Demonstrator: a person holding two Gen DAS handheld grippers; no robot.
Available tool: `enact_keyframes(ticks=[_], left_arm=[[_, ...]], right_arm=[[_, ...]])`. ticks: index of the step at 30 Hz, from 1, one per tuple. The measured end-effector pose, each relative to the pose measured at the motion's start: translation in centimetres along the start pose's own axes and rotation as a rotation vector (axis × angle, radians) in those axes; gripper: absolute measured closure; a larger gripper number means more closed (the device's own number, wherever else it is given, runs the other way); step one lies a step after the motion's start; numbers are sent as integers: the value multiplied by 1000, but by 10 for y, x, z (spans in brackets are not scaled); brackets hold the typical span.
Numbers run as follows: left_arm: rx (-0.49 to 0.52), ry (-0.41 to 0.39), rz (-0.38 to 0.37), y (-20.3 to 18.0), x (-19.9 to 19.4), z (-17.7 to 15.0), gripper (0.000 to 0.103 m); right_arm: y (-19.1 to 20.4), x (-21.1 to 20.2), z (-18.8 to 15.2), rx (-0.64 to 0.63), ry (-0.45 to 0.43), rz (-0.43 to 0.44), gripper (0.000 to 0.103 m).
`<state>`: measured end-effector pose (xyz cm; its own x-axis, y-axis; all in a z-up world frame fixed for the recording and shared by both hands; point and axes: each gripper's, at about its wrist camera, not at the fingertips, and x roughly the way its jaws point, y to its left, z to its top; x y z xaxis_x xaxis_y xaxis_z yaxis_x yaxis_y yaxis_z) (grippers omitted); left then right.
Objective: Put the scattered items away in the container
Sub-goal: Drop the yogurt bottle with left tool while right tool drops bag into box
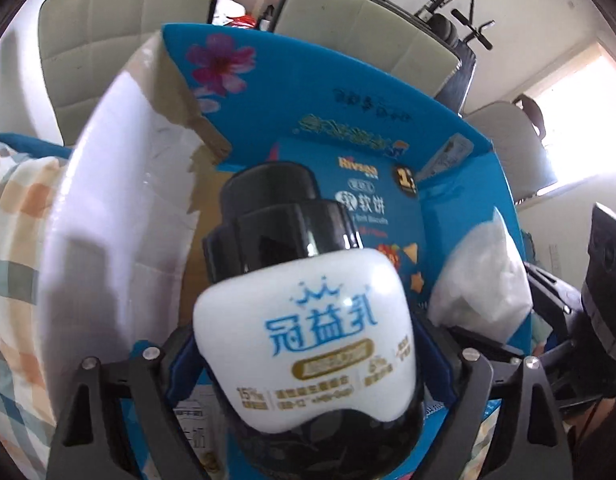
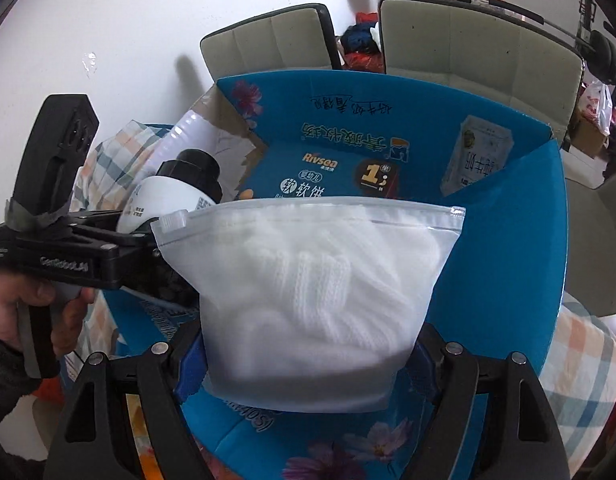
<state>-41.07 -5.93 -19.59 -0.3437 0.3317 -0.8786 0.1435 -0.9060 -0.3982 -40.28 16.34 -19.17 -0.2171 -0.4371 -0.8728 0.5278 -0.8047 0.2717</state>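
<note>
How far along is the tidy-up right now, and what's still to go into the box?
Done: a blue biscuit packet already lies in the blue box. In hand: the left hand-held gripper grips a white bottle with a black cap, and the right hand-held gripper grips a zip bag of white knitwear, both over the open box. Left: release both inside. Any other scattered items are out of view.

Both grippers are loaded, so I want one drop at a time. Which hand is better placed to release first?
Probably right: its zip bag hangs over the blue box's open middle, while the left's bottle sits by the white flap.
</note>
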Motion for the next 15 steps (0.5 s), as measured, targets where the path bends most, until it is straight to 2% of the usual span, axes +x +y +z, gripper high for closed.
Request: enact_keyframes(ticks=[4,7,9,13,15], left_arm=[[17,7,-2,-4,0,-3,13],[47,9,41,-5,-1,-2,13],[57,3,75,-3,-4,1,13],[4,9,74,4,-18,10,11],[-17,-17,63,7,-33,11,11]], right_arm=[[-8,7,5,6,33,17,15],[-9,1,9,7,38,14,11],[-9,-9,11,12,13,-10,0],[-12,-33,12,62,-52,-27,0],[-14,-45,11,100,-83,-25,0]])
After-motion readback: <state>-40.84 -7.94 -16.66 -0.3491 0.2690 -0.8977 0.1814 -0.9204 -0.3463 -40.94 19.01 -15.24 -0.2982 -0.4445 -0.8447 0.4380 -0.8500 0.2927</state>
